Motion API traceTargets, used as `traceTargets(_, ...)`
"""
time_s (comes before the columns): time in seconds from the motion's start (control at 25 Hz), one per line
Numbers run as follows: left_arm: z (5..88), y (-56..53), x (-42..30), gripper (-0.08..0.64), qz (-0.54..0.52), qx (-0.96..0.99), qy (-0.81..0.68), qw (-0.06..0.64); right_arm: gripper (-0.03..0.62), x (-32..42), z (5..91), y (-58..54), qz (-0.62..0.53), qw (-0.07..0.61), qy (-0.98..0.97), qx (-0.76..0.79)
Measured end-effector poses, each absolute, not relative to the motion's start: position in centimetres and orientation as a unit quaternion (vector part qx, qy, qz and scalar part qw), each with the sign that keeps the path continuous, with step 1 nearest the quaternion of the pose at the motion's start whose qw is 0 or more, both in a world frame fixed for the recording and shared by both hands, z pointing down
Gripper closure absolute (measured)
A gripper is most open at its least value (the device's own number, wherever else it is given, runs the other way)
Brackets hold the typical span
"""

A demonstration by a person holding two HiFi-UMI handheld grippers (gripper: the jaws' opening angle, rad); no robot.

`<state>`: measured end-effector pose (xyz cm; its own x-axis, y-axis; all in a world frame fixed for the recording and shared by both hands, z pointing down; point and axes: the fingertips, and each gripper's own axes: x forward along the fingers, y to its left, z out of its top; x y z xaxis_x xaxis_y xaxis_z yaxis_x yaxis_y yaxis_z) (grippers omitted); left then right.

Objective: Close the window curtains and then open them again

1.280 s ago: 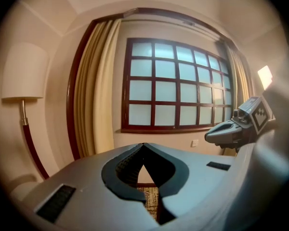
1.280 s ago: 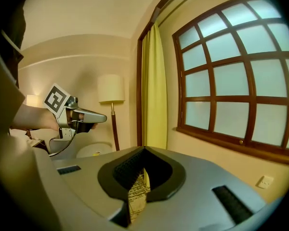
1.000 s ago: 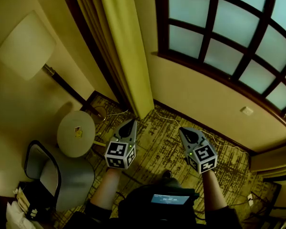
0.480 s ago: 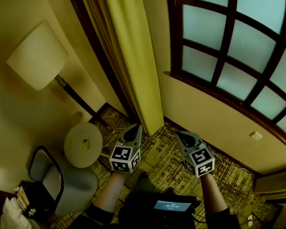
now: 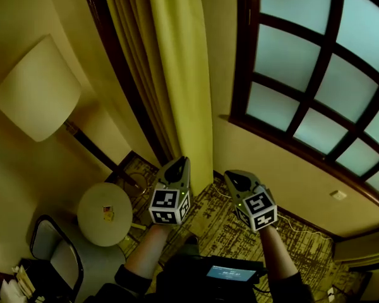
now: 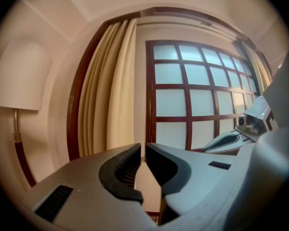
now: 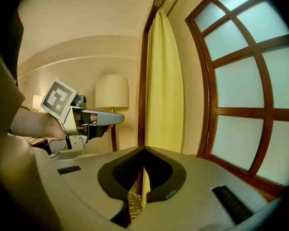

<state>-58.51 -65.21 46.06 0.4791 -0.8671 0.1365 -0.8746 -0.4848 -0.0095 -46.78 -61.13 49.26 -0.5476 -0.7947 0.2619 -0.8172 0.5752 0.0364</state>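
Note:
A yellow curtain (image 5: 177,62) hangs gathered at the left side of the dark-framed grid window (image 5: 309,74), leaving the frosted panes uncovered. In the left gripper view the curtain (image 6: 111,90) stands left of the window (image 6: 192,95); the right gripper view shows the curtain (image 7: 164,90) just ahead. My left gripper (image 5: 180,163) is shut and empty, its tip close to the curtain's lower edge. My right gripper (image 5: 230,177) is shut and empty too, a little right of the curtain, below the window sill. The left gripper (image 6: 143,148) and right gripper (image 7: 143,152) both show jaws together.
A floor lamp with a cream shade (image 5: 35,93) stands at the left wall. Below it are a small round table (image 5: 104,213) and a chair (image 5: 57,261). Patterned carpet (image 5: 221,226) runs to the wall, with a white cable along it. A wall socket (image 5: 338,194) sits right.
Both grippers have risen and gone forward toward the curtain and window. The view has tilted up, so the lamp shade and window panes look larger and nearer.

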Motion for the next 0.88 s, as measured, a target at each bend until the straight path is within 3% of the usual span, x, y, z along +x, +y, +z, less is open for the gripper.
traceTargets(0.04, 45.5, -66.5, -59.0, 0.497, 0.058, 0.860, -0.505, 0.028, 0.578, -47.5, 48.6, -62.3, 0.041, 0.127, -0.878, 0.459)
traceTargets(0.2, 42.9, -71.0, -60.7, 0.367, 0.044, 0.864, -0.502, 0.006, 0.578, -49.9, 46.9, -66.1, 0.029, 0.127, -0.877, 0.463)
traceTargets(0.44, 36.4, -77.3, -61.8, 0.231, 0.019, 0.875, -0.481, -0.054, 0.578, -53.2, 44.5, -71.5, 0.013, 0.123, -0.872, 0.473)
traceTargets(0.88, 22.0, -84.6, -59.4, 0.202, -0.030, 0.883, -0.439, -0.160, 0.578, -56.8, 39.9, -79.1, -0.015, 0.110, -0.845, 0.524)
